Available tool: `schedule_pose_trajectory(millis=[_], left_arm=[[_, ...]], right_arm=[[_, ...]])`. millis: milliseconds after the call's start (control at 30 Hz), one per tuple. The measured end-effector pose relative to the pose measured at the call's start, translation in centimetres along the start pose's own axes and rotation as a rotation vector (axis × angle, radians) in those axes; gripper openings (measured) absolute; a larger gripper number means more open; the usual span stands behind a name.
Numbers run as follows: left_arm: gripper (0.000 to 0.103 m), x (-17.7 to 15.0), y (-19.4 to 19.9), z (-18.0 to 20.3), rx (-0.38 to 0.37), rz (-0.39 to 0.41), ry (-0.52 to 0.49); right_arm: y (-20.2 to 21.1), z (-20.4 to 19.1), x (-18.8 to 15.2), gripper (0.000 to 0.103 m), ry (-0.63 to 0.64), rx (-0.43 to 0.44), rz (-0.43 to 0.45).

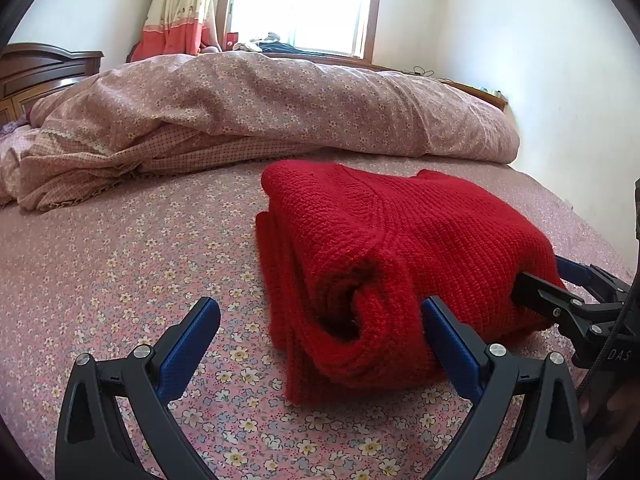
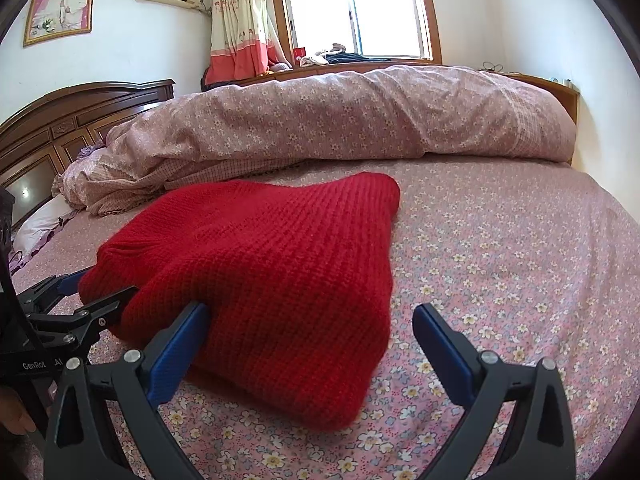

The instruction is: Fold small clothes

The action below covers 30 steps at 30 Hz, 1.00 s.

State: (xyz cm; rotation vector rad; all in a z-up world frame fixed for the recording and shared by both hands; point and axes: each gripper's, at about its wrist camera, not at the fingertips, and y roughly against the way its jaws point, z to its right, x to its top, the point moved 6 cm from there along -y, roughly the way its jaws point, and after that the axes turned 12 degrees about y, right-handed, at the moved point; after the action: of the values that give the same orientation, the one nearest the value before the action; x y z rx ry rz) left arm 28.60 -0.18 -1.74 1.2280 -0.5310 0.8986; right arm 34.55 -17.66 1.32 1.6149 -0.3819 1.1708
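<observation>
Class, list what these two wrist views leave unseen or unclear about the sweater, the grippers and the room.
- Sweater underside and inner layers: both views, hidden by its own folds.
- Right gripper fingertips: left view, pressed into the knit.
- Left gripper body: right view, cut off by the frame edge.
- Items on the sill: both views, too small to identify.
- Outside the window: overexposed.
</observation>
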Motion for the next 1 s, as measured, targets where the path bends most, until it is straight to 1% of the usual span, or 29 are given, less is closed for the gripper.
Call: schedule_pose_trajectory(millis=[300,1000], left_arm=[[0.099,-0.01,-0.30,-0.27,-0.006,-0.014,0.005],[0.099,0.02,-0.38,-0.29,-0.009,-0.018,0.004]], right_arm=[[-0.21,0.16,-0.13,0.103,-0.006,0.009,-0.006],[-0.43,0.40,-0.10,0.103,-0.011,0.019,-0.015]])
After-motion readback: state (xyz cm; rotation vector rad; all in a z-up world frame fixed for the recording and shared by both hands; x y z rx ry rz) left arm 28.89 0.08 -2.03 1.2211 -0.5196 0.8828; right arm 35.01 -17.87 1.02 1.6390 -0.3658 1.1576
